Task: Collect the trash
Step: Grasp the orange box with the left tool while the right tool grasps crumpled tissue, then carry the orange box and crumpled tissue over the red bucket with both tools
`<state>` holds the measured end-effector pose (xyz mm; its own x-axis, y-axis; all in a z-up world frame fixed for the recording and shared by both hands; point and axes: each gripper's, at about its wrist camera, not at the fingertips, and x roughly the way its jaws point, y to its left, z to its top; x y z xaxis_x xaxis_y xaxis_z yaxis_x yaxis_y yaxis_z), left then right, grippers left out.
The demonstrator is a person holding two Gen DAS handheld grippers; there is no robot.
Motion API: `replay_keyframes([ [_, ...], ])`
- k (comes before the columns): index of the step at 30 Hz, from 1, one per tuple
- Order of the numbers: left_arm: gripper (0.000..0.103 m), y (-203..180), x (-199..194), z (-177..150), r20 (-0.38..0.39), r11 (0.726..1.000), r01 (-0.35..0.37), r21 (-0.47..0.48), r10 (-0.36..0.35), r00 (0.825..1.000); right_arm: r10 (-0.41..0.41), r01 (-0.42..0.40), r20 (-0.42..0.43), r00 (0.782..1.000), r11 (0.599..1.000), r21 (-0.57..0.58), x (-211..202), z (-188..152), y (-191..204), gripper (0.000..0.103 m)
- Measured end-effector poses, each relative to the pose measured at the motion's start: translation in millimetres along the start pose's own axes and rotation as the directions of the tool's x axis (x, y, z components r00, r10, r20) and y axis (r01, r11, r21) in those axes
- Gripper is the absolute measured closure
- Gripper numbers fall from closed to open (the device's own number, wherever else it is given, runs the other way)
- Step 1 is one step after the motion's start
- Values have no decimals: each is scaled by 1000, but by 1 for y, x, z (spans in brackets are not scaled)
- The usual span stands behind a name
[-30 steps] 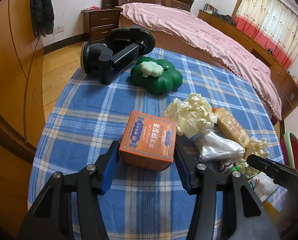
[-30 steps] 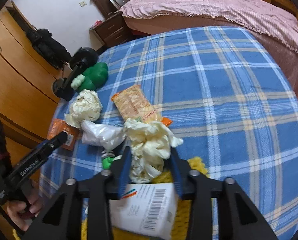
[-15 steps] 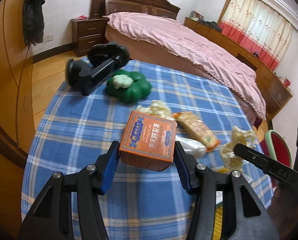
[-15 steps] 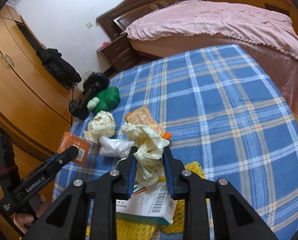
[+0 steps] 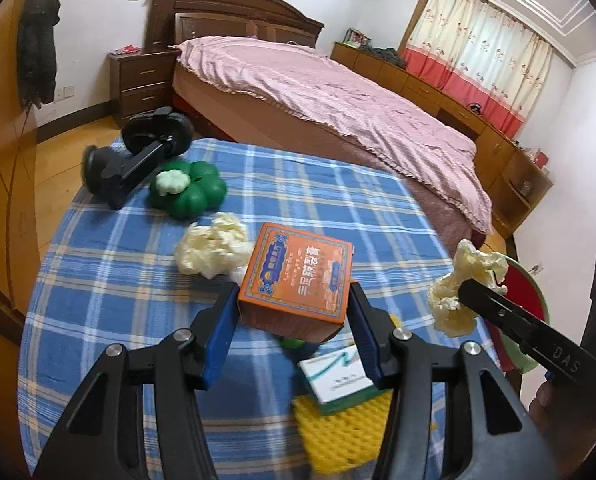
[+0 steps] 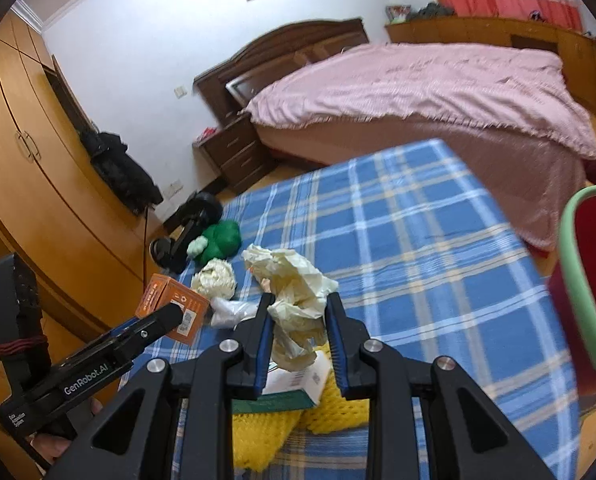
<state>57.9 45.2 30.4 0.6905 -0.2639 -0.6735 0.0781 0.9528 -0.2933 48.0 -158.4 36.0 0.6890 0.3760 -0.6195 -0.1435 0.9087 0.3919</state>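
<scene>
Both loads now lifted off bench (image 5: 110, 280): left gripper (image 5: 294, 312) clamps orange box (image 5: 298, 280), right gripper (image 6: 300, 332), fingers just closing, grips crumpled paper (image 6: 294, 292); red bin (image 6: 590, 280) at right edge, drop likely next.

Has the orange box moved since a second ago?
Yes. The orange box, clamped in the left tool, has risen off the blue checked tablecloth, away from the green pumpkin toy.

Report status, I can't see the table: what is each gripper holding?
Left gripper clamps orange cardboard box. Right gripper pinches crumpled cream paper. Red bin with green rim right, nothing between.
</scene>
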Motion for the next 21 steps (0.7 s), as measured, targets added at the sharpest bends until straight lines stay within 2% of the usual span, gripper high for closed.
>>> replay_keyframes([
  [10,49,-41,-9,4,19,996,62,65,-63,998,-68,66,104,992,997,26,-49,1,-20,75],
  [21,49,-84,-2,-1,-13,985,139,107,-138,990,-140,124,167,976,987,102,-87,-4,-56,75],
])
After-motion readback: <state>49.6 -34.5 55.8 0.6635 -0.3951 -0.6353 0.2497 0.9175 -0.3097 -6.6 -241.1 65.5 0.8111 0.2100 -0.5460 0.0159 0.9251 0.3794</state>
